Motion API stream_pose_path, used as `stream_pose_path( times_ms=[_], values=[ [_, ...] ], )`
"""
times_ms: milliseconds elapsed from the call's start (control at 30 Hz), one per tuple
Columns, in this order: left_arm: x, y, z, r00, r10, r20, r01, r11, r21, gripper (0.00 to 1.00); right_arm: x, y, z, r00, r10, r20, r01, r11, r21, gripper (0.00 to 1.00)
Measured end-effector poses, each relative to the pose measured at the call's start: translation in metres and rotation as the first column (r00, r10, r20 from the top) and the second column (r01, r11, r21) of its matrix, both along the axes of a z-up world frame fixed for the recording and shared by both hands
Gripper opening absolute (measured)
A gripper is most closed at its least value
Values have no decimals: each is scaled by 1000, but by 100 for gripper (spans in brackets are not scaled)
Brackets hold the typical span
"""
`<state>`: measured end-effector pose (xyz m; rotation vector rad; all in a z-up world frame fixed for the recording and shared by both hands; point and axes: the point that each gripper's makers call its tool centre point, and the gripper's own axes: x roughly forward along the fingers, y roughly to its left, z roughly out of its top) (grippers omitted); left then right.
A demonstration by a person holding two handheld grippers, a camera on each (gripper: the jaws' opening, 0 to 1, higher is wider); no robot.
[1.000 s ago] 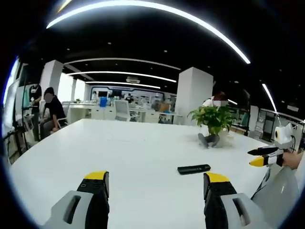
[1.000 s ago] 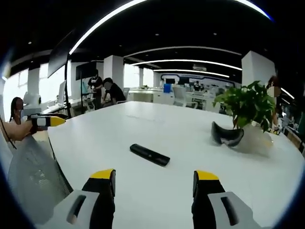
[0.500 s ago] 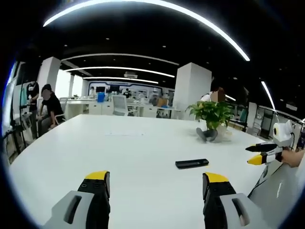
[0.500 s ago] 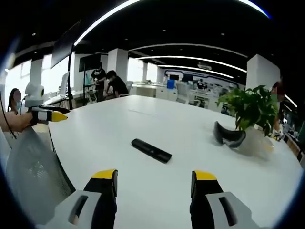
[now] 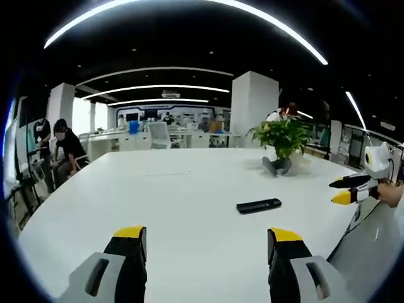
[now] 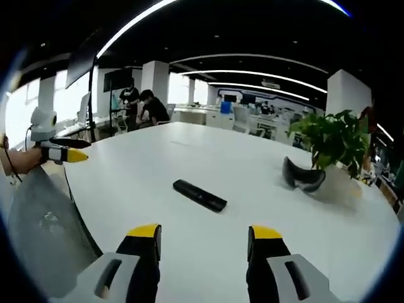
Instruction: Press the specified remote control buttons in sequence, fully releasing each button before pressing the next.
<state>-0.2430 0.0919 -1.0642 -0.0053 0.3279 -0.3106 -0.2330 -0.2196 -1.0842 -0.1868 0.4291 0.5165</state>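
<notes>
A black remote control (image 5: 259, 206) lies flat on the white table (image 5: 170, 208), right of centre in the left gripper view. My left gripper (image 5: 206, 243) is open, held low near the table's front edge and well short of the remote. In the right gripper view the remote (image 6: 199, 195) lies slantwise ahead, beyond my open right gripper (image 6: 205, 238), which has nothing between its jaws. The right gripper (image 5: 351, 189) also shows at the right edge of the left gripper view, and the left gripper (image 6: 62, 149) at the left edge of the right gripper view.
A potted green plant (image 5: 282, 137) stands at the table's far right, with a dark curved headset (image 6: 302, 178) lying beside it. A grey mesh chair back (image 6: 44, 233) is close by the table's edge. People (image 6: 148, 107) are at desks in the background.
Both views have shifted slightly with the hands. The right gripper's jaws have narrowed a little. The remote has not moved on the table.
</notes>
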Motion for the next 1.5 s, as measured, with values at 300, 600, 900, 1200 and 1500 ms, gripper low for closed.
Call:
stream_pose_path(
  times_ms=[300,600,900,1200,1500],
  values=[
    [-5,-1,-3,998,-23,-65,17,996,-92,77,0,-2,-3,999,-6,-33,8,999,42,48],
    [16,-44,3,967,-225,-118,206,967,-149,66,-4,8,-8,997,43,-67,-40,998,48,46],
    [50,-90,-15,883,-418,-215,388,906,-169,57,-6,5,-14,993,48,-103,-41,997,70,41],
    [92,-125,-53,742,-571,-350,627,776,63,44,-10,10,-17,989,71,-128,-61,995,78,36],
    [124,-168,-67,592,-675,-441,804,536,259,39,-10,9,-15,990,67,-126,-56,994,91,32]
  ],
)
